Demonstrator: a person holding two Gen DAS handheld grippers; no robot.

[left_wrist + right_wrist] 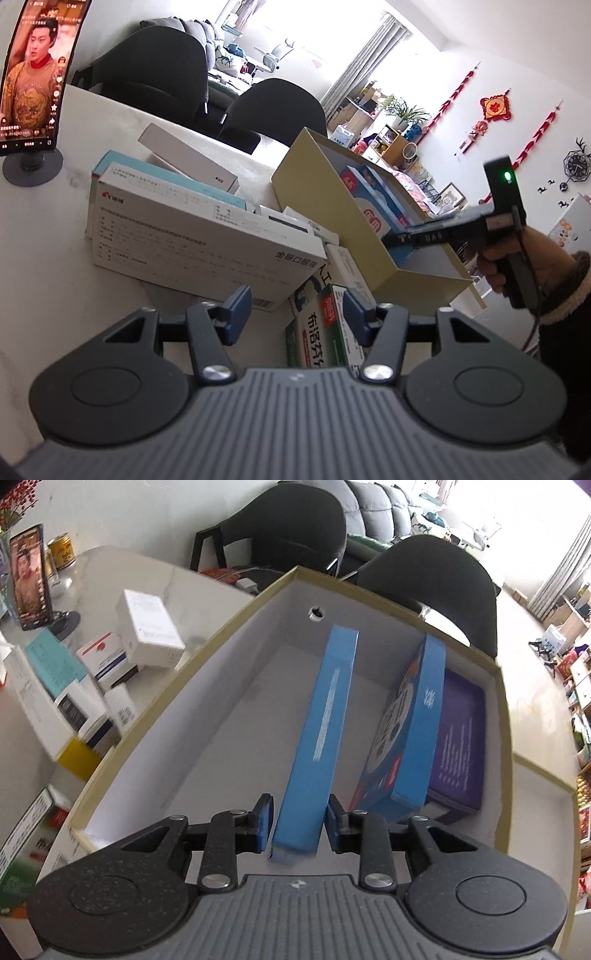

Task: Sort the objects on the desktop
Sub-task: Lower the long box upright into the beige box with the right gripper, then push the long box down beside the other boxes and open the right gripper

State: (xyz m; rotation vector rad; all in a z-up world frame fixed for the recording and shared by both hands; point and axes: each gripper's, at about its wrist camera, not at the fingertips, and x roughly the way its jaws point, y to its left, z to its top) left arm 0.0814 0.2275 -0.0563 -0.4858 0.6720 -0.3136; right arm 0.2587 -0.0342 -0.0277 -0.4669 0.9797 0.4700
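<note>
In the left wrist view, the left gripper (297,312) hangs low over the table (44,258) with its blue pads spread wide and nothing between them. Just ahead and below the gap lies a green medicine box (325,338), its long axis running roughly along the fingers' line, partly tucked under a large white carton (199,243) that tops a loose heap of white and teal packages. The open tan storage box (417,286) stands to the right of that heap, and the right hand (517,254) reaches in over its near wall, holding the other tool level with its fingers aimed into the cavity. From this view the left gripper is plainly the nearer one to the heap, and the green box sits almost in line with its opening. In the right wrist view, the right gripper (299,825) is inside the tan storage box, pitched downward along its length. A slim blue box (321,734) stands on its narrow edge, its long axis running straight away from the fingers toward the far wall, its near end lying between the pads. The left pad shows a sliver of daylight beside the carton and the right pad sits close against it, so I cannot tell whether the grip is firm or slack. A second blue box (410,731) leans to the right, resting against a flat purple box (460,734).
</note>
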